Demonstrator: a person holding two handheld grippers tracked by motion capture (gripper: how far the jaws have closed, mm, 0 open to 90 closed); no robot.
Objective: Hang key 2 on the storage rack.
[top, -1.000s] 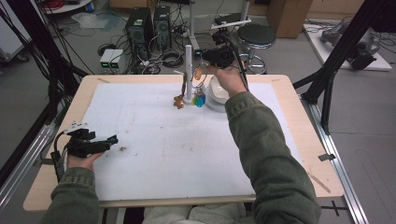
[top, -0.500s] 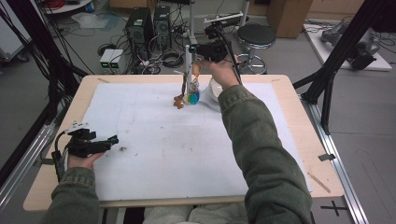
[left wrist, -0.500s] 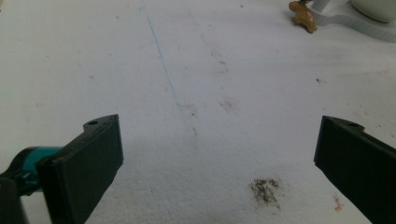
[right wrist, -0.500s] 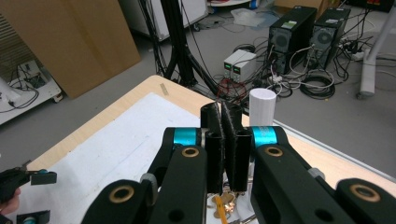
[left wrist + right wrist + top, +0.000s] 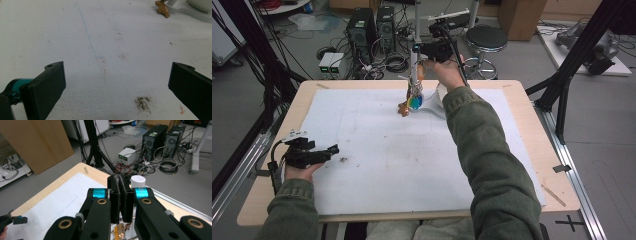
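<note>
White sheeting (image 5: 377, 150) covers our table. Our right gripper (image 5: 418, 50), raised at the far edge, has its jaws closed on a dangling bunch of trinkets (image 5: 414, 95) above a white dish (image 5: 437, 102). Our left gripper (image 5: 329, 150) rests wide apart, empty, near a dirt smudge (image 5: 143, 102).

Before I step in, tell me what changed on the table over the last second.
The right claw, shut, rose and drew toward the far edge of the table, lifting a dangling bunch of small colourful things higher above the white mat. The left claw kept open and resting low on the mat; the small brown figure stayed put.
</note>
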